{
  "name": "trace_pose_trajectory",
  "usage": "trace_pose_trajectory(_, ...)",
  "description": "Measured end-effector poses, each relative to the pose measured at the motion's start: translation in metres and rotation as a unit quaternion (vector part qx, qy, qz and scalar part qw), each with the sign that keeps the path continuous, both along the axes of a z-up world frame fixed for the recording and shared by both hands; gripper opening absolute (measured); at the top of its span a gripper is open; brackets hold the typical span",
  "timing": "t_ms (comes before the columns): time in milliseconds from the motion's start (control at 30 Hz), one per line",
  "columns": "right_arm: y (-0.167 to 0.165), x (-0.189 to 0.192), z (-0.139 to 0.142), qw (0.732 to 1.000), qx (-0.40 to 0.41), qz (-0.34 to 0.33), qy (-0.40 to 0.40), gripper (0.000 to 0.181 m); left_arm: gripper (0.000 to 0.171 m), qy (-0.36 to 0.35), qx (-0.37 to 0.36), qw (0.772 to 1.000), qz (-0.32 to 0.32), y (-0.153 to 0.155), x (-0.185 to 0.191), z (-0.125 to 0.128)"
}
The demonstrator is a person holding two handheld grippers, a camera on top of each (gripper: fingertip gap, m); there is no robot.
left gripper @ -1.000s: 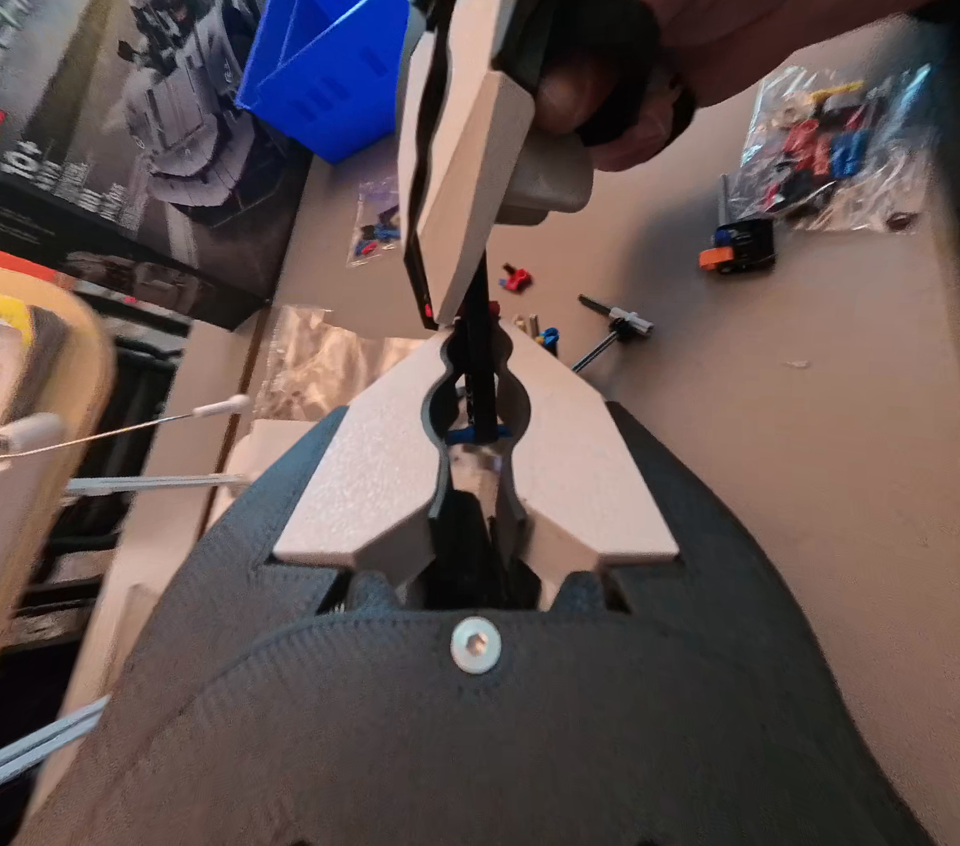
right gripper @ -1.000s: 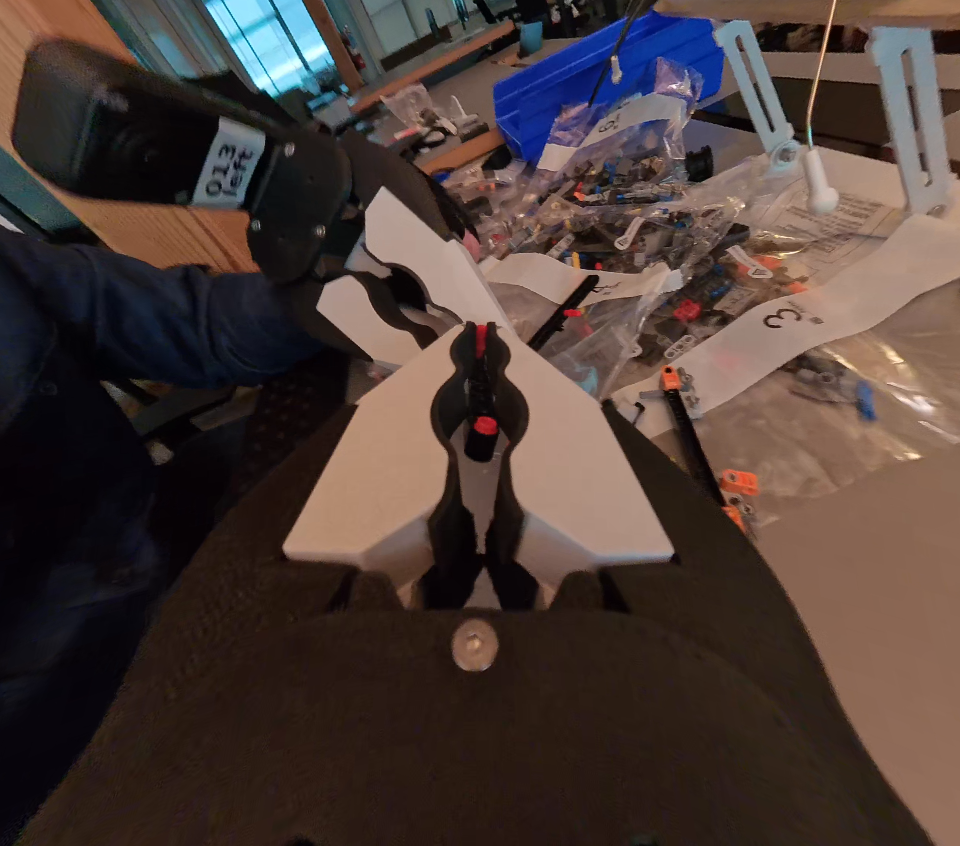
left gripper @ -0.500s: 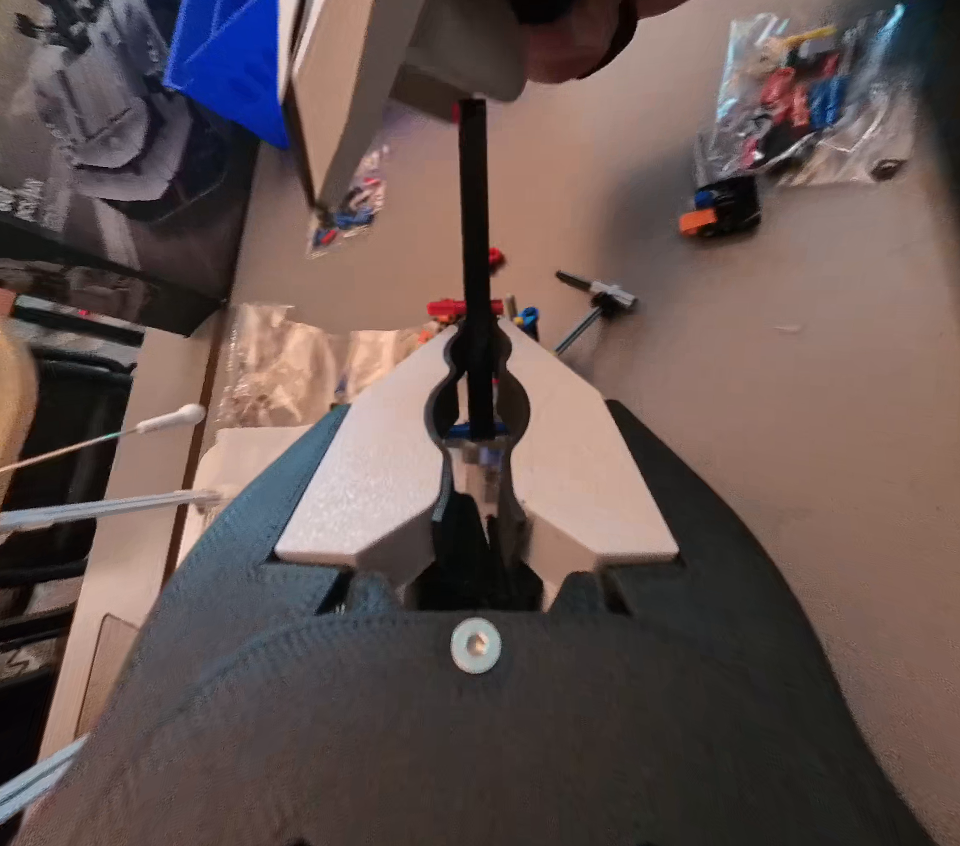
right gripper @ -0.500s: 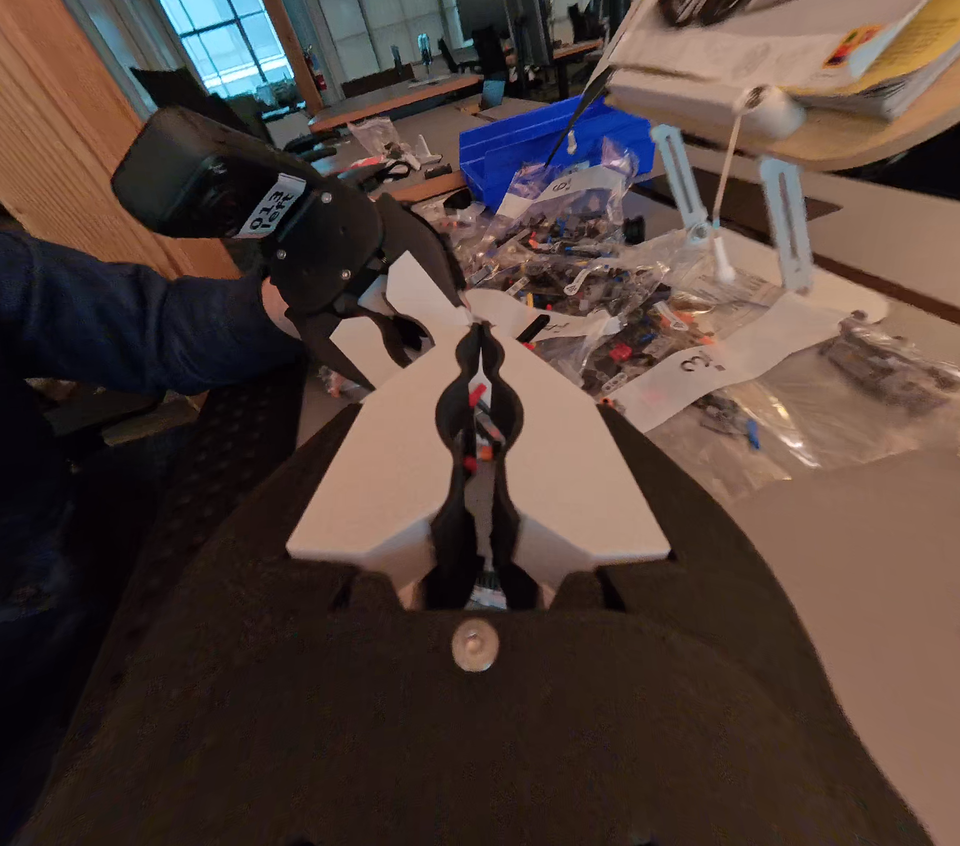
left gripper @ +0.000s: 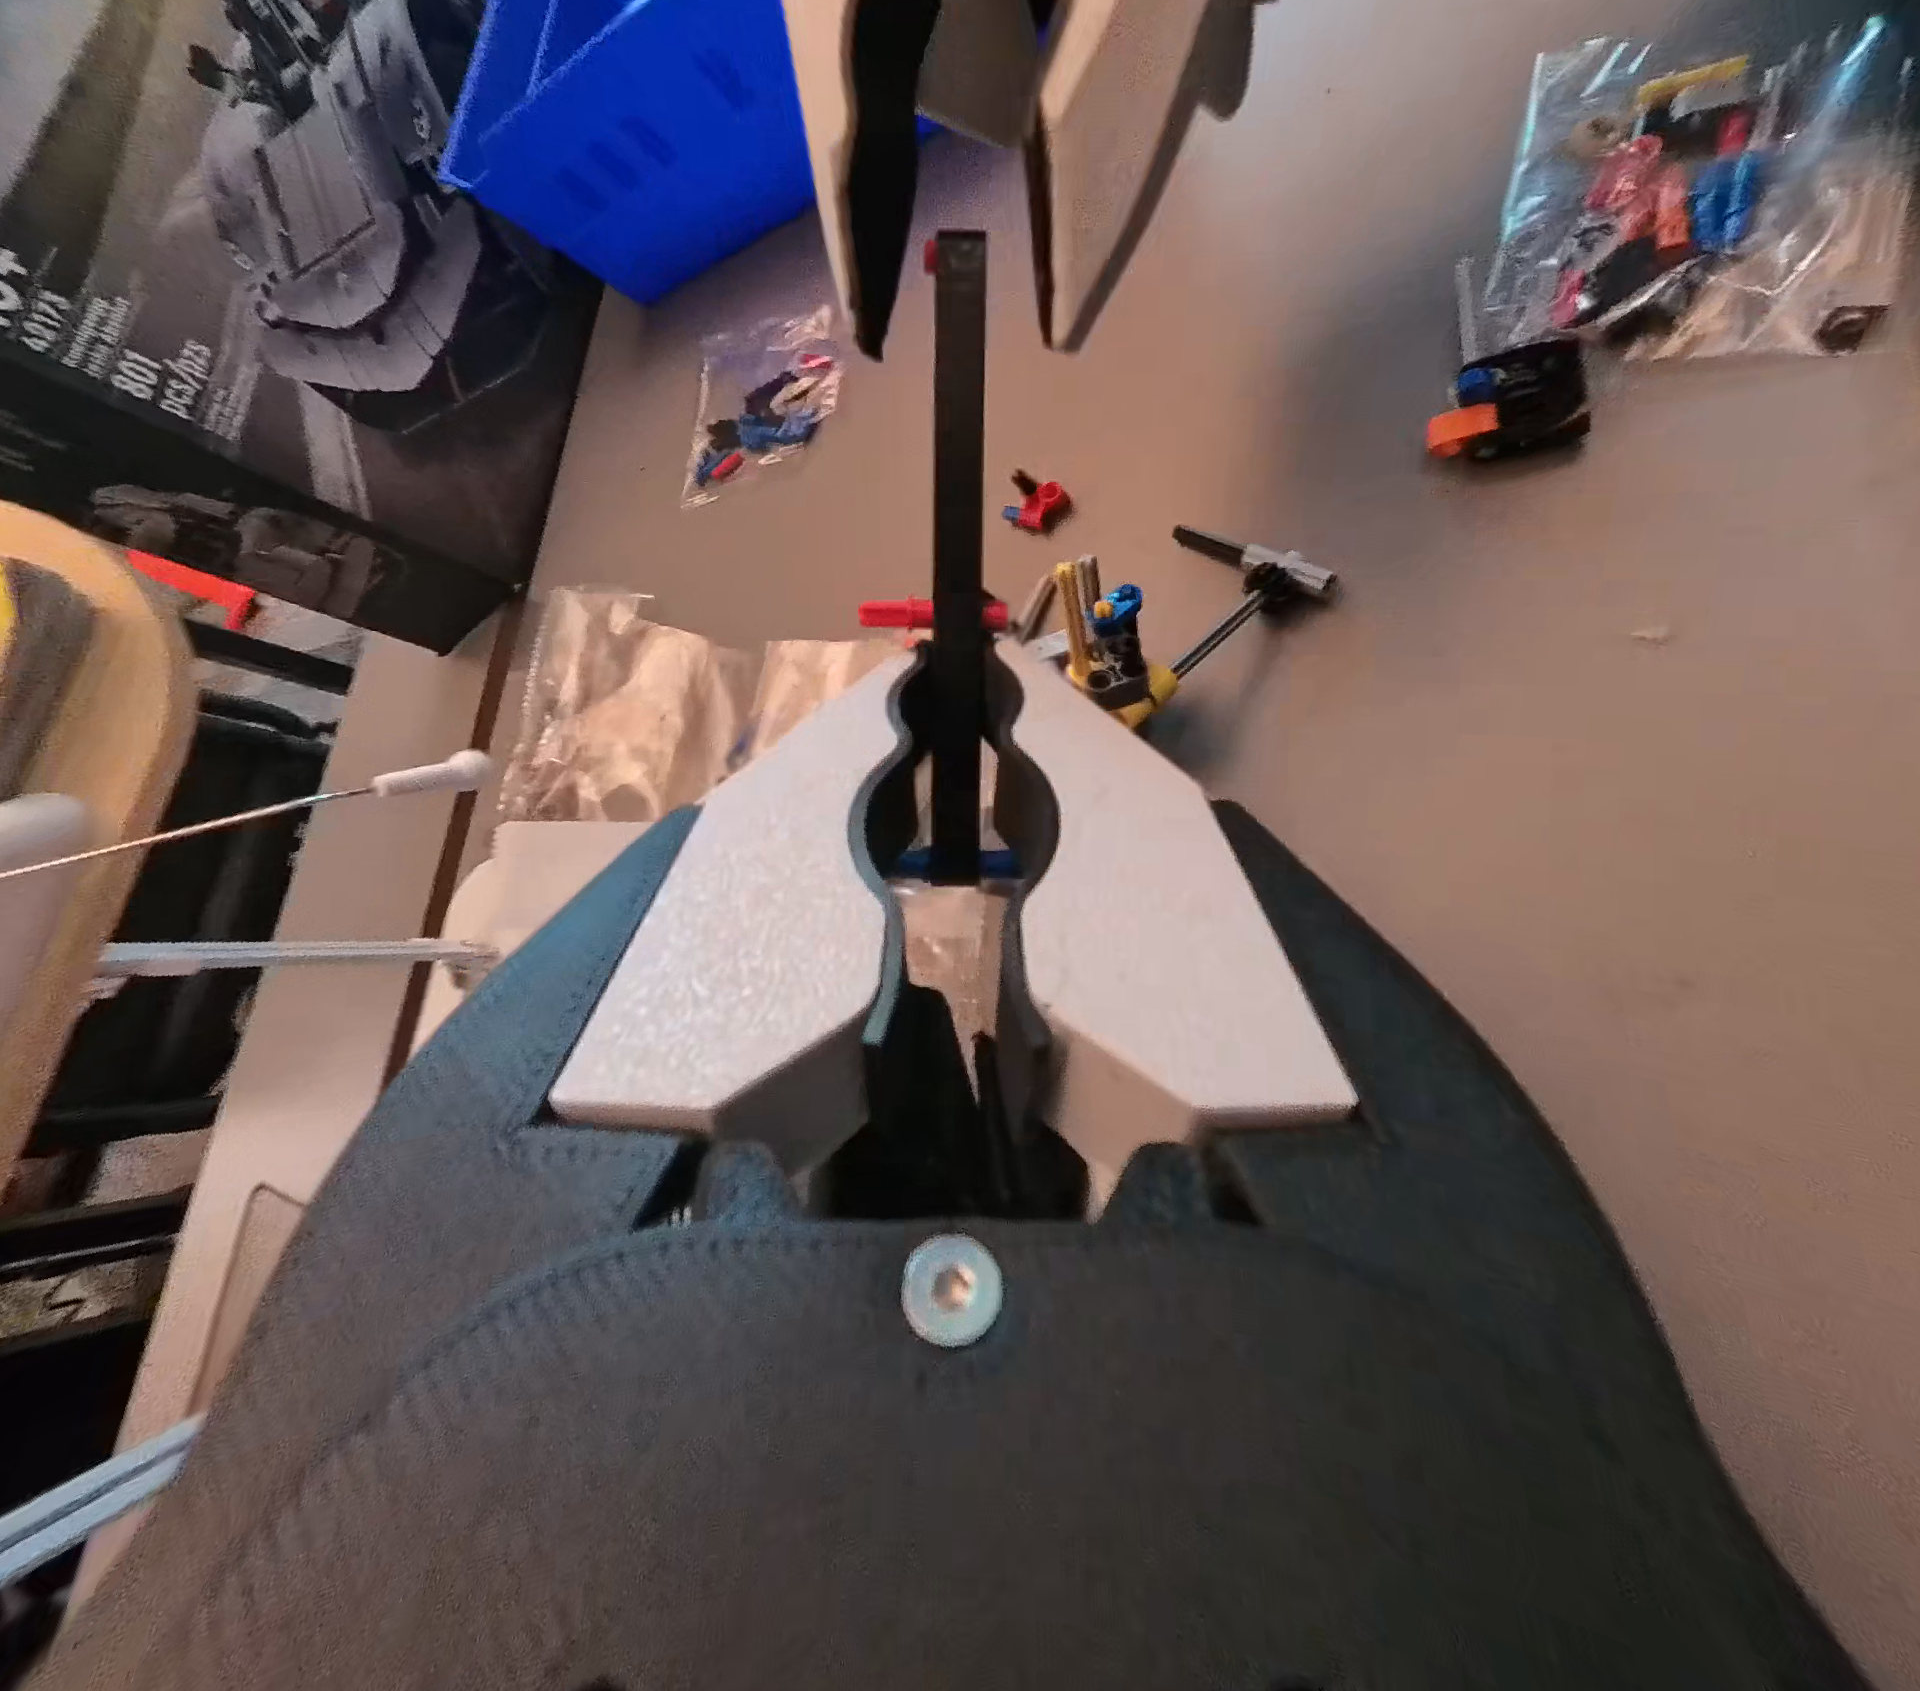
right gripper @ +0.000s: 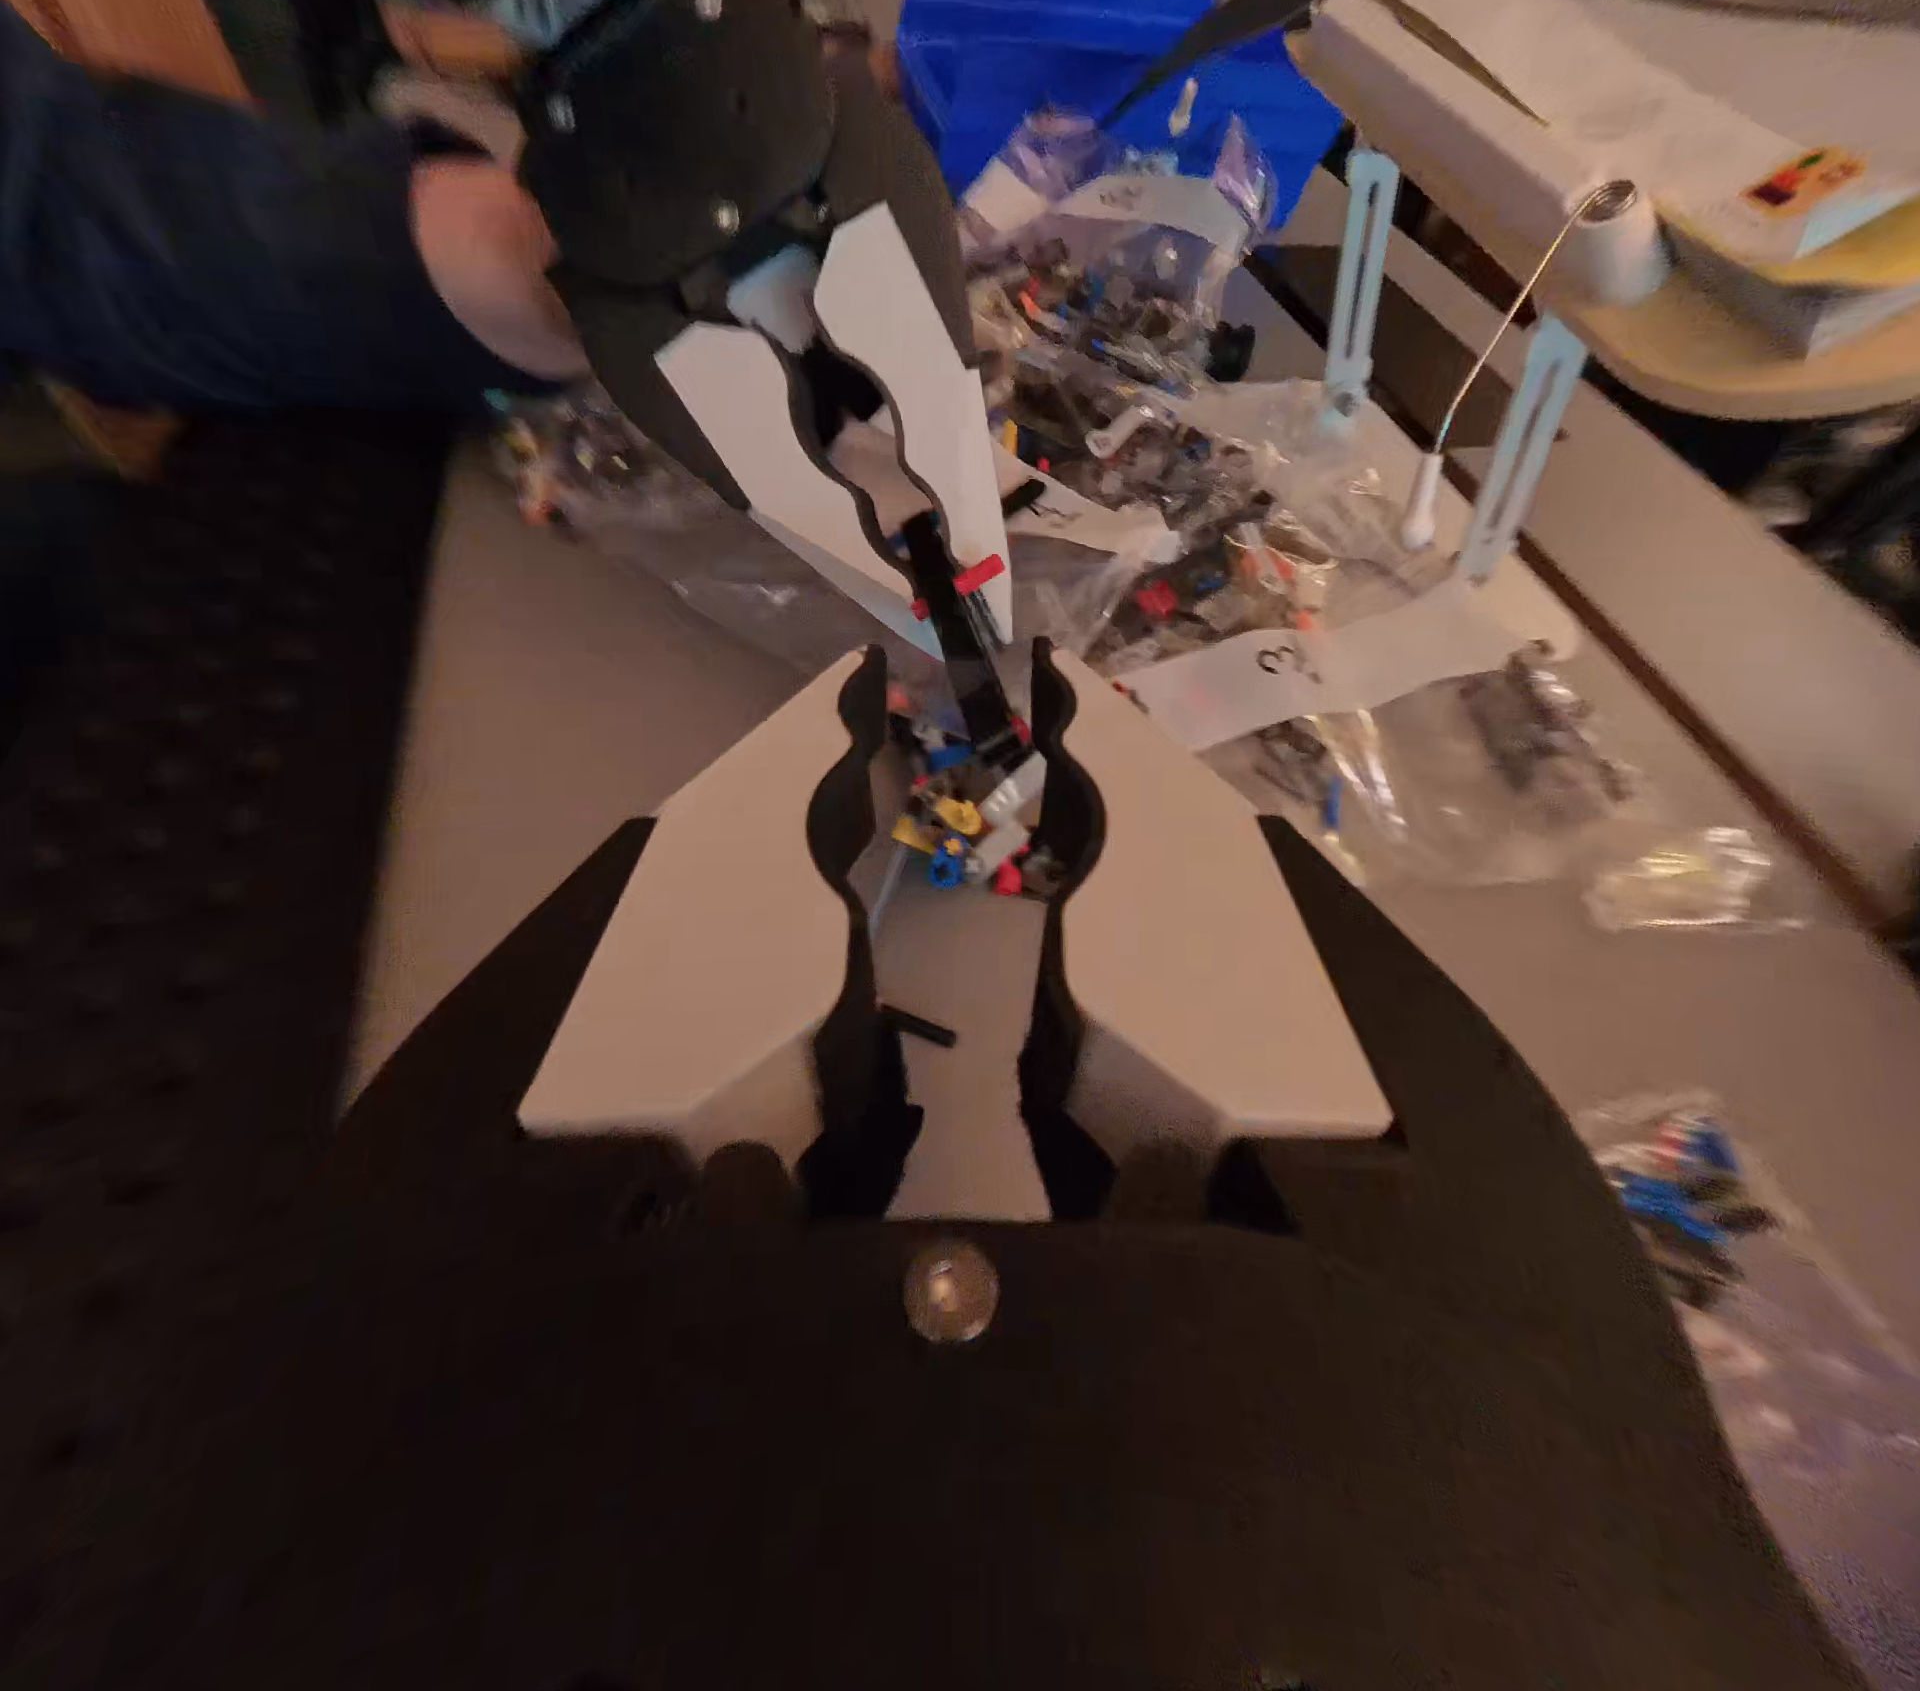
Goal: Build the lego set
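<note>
Between the two grippers, above the table [left gripper: 1558,862]: one black beam [left gripper: 958,498], long and thin, standing out forward from the left gripper [left gripper: 958,665].

Left gripper: clenched on the beam near its lower end. Blue pin [left gripper: 951,860] through the beam inside the finger hollow; red pin [left gripper: 904,613] crosses the beam just past the fingertips; second red pin [left gripper: 932,254] at the beam's far tip.

Right gripper [left gripper: 961,337]: released, fingers spread either side of the beam's far end, not touching it. A second ago it was closed on a small red-tipped piece and pressed against the beam; half a second ago it had drawn off to one side, still closed. Now it is empty and open, and the red pin sits at the beam's tip. Judgement: the pin has just been seated and let go; that sub-step looks done.

Right wrist view: same beam [right gripper: 961,633] held slanting by the left gripper [right gripper: 914,519], its end reaching between the open right fingers [right gripper: 1143,862].

On table, loose: small pile of mixed parts [right gripper: 966,831], black axle with grey connector [left gripper: 1252,576], black-and-orange sub-assembly [left gripper: 1512,400], parts bags [left gripper: 1704,187], blue bin [left gripper: 634,114], set box [left gripper: 239,166].

Next, as judged: the right gripper is free to fetch another part from the pile.
</note>
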State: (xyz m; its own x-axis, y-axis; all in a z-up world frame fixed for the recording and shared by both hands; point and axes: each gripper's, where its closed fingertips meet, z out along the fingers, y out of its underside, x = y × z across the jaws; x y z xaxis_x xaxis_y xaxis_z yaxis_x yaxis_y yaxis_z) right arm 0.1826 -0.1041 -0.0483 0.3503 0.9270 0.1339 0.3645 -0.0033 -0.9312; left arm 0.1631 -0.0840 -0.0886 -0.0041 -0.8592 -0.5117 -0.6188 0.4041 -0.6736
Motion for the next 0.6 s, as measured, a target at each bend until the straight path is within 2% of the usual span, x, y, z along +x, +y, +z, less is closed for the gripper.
trace_pose_trajectory(133, 0.005, -0.011, -0.017, 0.987, 0.1, -0.035, -0.119, 0.026, 0.007, 0.02, -0.01, 1.0, -0.005, -0.004, 0.002, -0.009)
trace_pose_trajectory(233, 0.011, -0.016, -0.031, 0.975, 0.126, -0.054, -0.175, 0.024, 0.007, 0.009, -0.008, 1.0, -0.006, -0.007, 0.007, -0.004)
trace_pose_trajectory(333, 0.006, -0.022, -0.035, 0.978, 0.112, -0.037, -0.169, 0.017, 0.008, 0.017, -0.007, 1.0, -0.004, -0.009, 0.009, -0.006)
trace_pose_trajectory(467, 0.004, -0.02, -0.025, 0.987, 0.087, -0.036, -0.129, 0.018, 0.007, 0.012, -0.016, 1.0, -0.007, -0.011, 0.01, -0.005)
trace_pose_trajectory(600, 0.004, -0.022, -0.029, 0.985, 0.091, -0.037, -0.144, 0.012, 0.008, 0.014, -0.011, 1.0, 0.0, -0.009, 0.009, -0.004)
